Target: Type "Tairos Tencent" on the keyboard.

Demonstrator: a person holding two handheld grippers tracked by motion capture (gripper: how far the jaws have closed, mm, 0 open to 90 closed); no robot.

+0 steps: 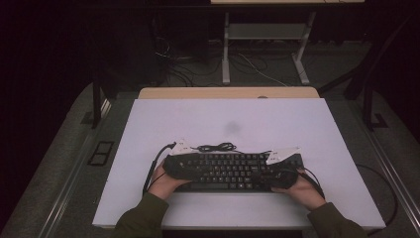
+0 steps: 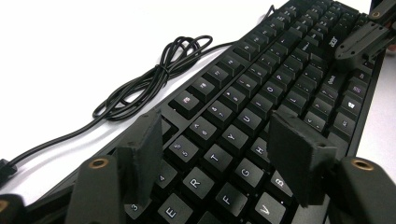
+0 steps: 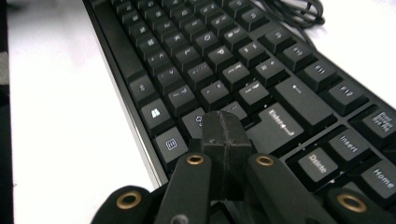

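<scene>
Over the keyboard point(image 1: 233, 171), which lies on the bench point(image 1: 247, 119), the left gripper point(image 2: 219, 154) is held with fingers open above the letter keys; the right gripper point(image 3: 224, 140) is closed, empty, near Enter. Unwanted keys may be pressed, or the cable point(image 2: 154, 79) snagged.

Your hands and tools point(image 1: 184, 166) cover keyboard point(image 1: 230, 171) ends; key legends too small from above; keyboard cable point(image 2: 140, 86) plug end cut off.
</scene>
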